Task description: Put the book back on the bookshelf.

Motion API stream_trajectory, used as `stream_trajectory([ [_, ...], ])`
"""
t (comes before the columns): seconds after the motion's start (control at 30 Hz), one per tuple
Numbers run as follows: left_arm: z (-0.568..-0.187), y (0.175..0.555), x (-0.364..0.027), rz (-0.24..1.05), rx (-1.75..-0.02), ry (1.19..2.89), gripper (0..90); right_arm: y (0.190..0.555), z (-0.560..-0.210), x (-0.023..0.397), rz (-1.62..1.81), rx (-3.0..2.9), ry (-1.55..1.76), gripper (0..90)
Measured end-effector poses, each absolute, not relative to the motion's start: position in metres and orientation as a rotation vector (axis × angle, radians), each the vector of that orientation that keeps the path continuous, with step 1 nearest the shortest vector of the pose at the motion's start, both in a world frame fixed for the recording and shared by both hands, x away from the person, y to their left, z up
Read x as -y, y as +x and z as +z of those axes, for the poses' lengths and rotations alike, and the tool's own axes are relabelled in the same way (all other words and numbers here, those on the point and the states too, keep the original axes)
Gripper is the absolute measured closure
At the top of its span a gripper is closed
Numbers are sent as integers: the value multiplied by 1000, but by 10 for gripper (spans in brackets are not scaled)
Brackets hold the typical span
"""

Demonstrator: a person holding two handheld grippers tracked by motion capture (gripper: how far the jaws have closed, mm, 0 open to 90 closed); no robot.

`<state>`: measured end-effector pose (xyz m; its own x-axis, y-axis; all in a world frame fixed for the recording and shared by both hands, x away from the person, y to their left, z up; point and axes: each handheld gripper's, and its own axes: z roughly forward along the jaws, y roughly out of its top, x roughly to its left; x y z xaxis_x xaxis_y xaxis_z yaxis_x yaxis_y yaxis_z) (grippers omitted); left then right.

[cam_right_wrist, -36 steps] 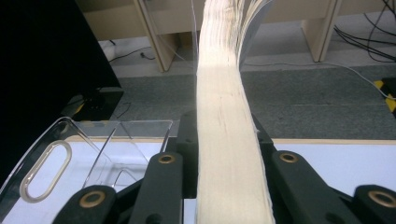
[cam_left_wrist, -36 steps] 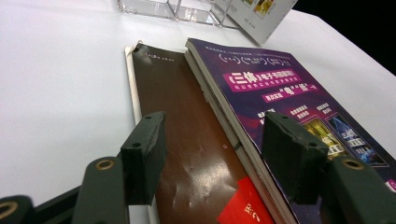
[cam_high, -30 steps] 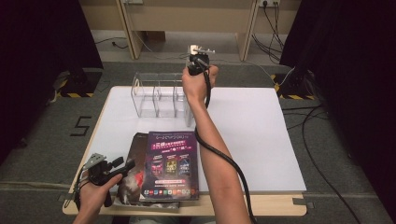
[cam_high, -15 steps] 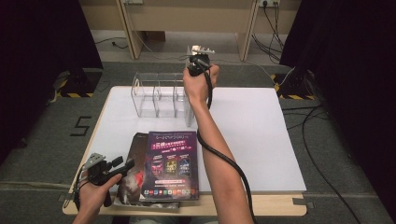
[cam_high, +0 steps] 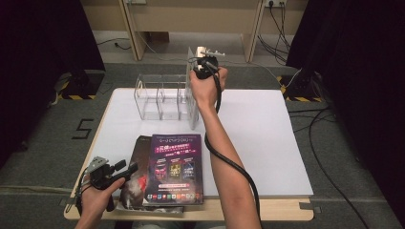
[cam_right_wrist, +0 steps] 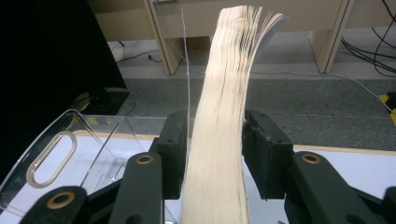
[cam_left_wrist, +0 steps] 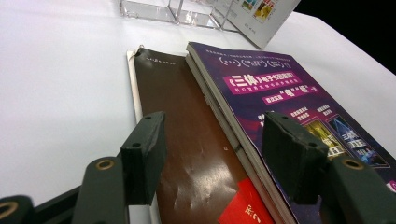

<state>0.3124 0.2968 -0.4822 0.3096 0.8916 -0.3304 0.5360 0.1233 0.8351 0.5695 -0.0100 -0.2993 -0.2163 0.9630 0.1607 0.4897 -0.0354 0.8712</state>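
A staged recording area inside a lab or studio, not a home. A plain white table with a bare wooden front edge stands alone on grey carpet. Black curtains hang on both sides and close the space off. Black cables trail loosely across the floor on the right, and more run to wall sockets at the back. Yellow-and-black hazard tape marks low fittings on the floor at either side. A large figure "5" is marked on the carpet left of the table. Light wooden furniture legs stand behind, along the far wall.
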Motion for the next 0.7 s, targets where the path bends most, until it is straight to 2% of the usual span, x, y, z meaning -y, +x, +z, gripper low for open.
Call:
stream_trajectory([
  [0.7,-481,311,-295,436,-1348,1547,391,552,-302,15,1204,-1787,1488,579],
])
